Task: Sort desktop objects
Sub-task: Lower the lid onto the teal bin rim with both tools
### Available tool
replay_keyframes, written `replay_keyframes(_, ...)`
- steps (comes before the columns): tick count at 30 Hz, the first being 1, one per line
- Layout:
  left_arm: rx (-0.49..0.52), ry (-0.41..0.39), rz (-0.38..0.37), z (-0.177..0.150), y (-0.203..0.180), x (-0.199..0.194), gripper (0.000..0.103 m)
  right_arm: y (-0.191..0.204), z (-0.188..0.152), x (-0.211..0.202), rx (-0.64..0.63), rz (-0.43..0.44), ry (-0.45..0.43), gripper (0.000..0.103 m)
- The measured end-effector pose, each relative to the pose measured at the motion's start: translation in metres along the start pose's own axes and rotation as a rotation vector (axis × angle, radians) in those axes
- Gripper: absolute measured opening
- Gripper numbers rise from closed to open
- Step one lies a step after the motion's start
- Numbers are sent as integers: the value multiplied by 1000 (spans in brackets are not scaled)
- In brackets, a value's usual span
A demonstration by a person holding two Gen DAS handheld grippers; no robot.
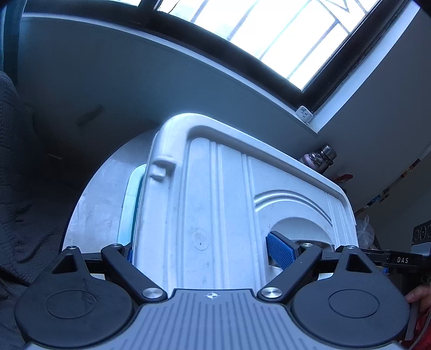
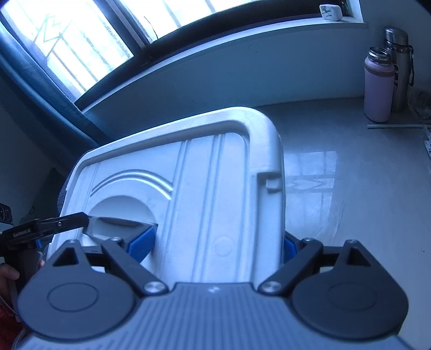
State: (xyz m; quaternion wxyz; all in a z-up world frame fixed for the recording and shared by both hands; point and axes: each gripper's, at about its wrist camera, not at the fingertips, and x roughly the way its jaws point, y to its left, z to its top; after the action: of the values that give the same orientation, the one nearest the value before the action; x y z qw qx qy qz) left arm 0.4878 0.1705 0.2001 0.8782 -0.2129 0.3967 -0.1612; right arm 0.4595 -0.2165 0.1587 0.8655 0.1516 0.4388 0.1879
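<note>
A large white ribbed plastic lid (image 1: 215,204) (image 2: 210,188) fills both views and is tilted up off the white table (image 2: 350,202). My left gripper (image 1: 204,250) is shut on it. One blue pad (image 1: 280,249) sits in the lid's round handle recess, and the other is at the lid's left edge, mostly hidden. My right gripper (image 2: 215,246) is also shut on the lid, one blue pad (image 2: 142,245) in the same recess and the other at the right edge. The left gripper's finger (image 2: 62,222) reaches into the recess from the left. A pale box rim (image 1: 132,204) shows behind the lid.
A pink bottle (image 2: 378,83) and a steel flask (image 2: 398,67) stand at the table's far right by the wall. A white plug (image 2: 330,12) lies on the window sill. Dark fabric (image 1: 16,188) hangs left of the table. A person's hand (image 2: 8,277) holds the other gripper.
</note>
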Motion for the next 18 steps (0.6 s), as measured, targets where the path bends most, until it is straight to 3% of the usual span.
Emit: replay_keyframes(18,-51,30,19,1,24,27,90,-3,9,31,7,2,59,92)
